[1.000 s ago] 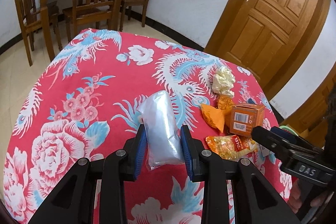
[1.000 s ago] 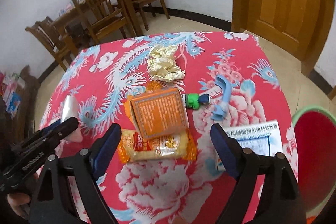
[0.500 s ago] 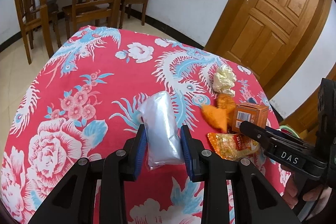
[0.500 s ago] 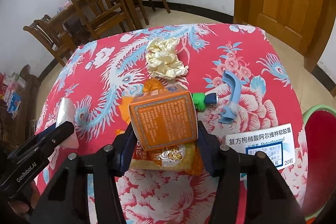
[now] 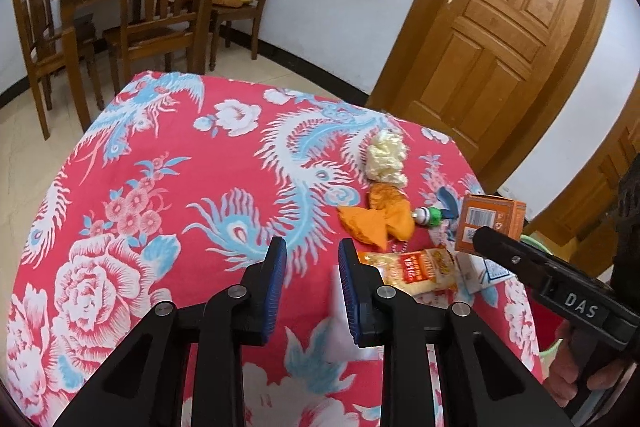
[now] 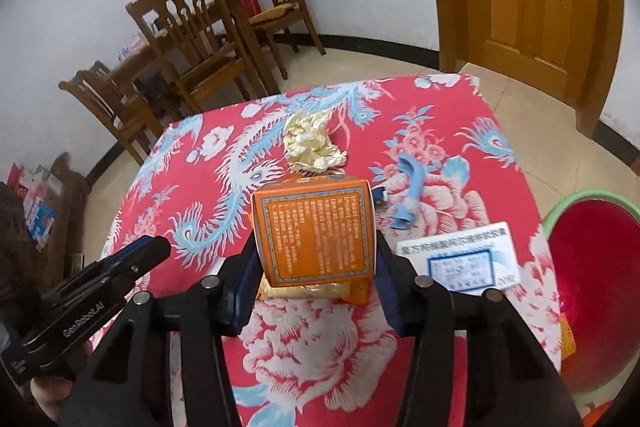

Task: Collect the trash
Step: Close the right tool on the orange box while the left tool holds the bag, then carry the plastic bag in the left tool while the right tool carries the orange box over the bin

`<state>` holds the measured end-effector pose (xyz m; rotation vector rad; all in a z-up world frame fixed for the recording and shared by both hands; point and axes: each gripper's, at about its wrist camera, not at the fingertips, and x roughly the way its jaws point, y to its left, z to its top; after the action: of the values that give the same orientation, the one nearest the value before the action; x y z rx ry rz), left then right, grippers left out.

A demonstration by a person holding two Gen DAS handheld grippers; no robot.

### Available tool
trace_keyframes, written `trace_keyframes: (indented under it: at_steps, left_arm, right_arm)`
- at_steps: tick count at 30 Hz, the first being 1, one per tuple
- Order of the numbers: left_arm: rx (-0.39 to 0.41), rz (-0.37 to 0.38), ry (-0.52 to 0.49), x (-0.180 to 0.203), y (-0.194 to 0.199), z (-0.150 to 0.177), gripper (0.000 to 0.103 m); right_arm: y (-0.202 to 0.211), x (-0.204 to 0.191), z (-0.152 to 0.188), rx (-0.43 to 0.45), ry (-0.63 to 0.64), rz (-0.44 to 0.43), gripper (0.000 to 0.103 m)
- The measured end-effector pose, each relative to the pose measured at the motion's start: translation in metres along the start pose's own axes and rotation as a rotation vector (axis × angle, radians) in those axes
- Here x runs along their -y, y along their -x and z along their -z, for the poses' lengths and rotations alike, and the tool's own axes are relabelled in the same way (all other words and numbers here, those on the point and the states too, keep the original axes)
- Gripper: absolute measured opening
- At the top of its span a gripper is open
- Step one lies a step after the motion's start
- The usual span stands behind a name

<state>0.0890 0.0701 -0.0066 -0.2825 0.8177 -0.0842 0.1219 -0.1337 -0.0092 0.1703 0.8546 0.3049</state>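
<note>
The right gripper [image 6: 314,261] has just closed its fingers on the orange printed cardboard box [image 6: 316,231], lifted clear of the floral-clothed surface [image 6: 320,351] for the red basin [image 6: 596,279] at three o'clock, while the left gripper [image 5: 312,279] stands nearly closed, empty.

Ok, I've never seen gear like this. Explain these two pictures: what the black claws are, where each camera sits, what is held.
No robot here: a person holds a two-finger gripper in each hand, each carrying a wide-angle camera looking along its fingers. One picture is from the left gripper, the other from the right gripper. The right one's jaws have just closed on an orange box. The left one's jaws have just been closing; a blurred scrap of whitish plastic sits by one pad, gripped or not I cannot tell. On the flowered tablecloth lie crumpled paper, a snack packet, a white carton and a blue plastic piece.
</note>
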Motion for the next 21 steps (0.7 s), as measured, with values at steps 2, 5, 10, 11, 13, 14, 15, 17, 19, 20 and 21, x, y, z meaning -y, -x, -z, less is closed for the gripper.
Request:
trace_keyframes:
  at_steps: [2,5,10,11,13,14,15,17,19,20,21]
  left_arm:
    - [-0.004,0.005,-0.002,0.002,0.002,0.001,0.027]
    - [-0.015,0.0,-0.012,0.003,0.003,0.003,0.027]
    - [-0.035,0.002,-0.01,0.005,0.004,0.007,0.028]
    - [-0.04,0.003,-0.009,0.005,0.003,0.008,0.028]
    - [-0.053,0.011,-0.006,0.007,0.001,0.011,0.03]
    - [-0.061,0.014,-0.006,0.009,0.0,0.013,0.031]
    - [-0.067,0.016,-0.007,0.01,-0.001,0.014,0.034]
    - [-0.076,0.018,-0.014,0.014,-0.003,0.017,0.036]
    - [-0.088,0.021,-0.024,0.018,-0.006,0.021,0.036]
    - [-0.096,0.024,-0.029,0.021,-0.008,0.023,0.036]
    - [-0.104,0.025,-0.034,0.023,-0.01,0.025,0.036]
  right_arm:
    - [0.008,0.004,0.002,0.009,-0.015,-0.004,0.054]
    - [0.022,0.01,0.007,0.024,-0.027,-0.003,0.054]
    - [0.04,0.021,0.017,0.042,-0.072,-0.006,0.054]
    - [0.043,0.023,0.019,0.043,-0.077,-0.005,0.054]
    - [0.048,0.028,0.023,0.046,-0.091,-0.003,0.054]
    - [0.05,0.03,0.025,0.046,-0.096,0.0,0.054]
    - [0.053,0.032,0.028,0.047,-0.101,0.002,0.054]
    - [0.056,0.037,0.031,0.049,-0.112,0.008,0.054]
    - [0.06,0.042,0.035,0.052,-0.126,0.012,0.054]
    - [0.062,0.045,0.036,0.055,-0.134,0.015,0.054]
    - [0.064,0.048,0.038,0.058,-0.142,0.017,0.054]
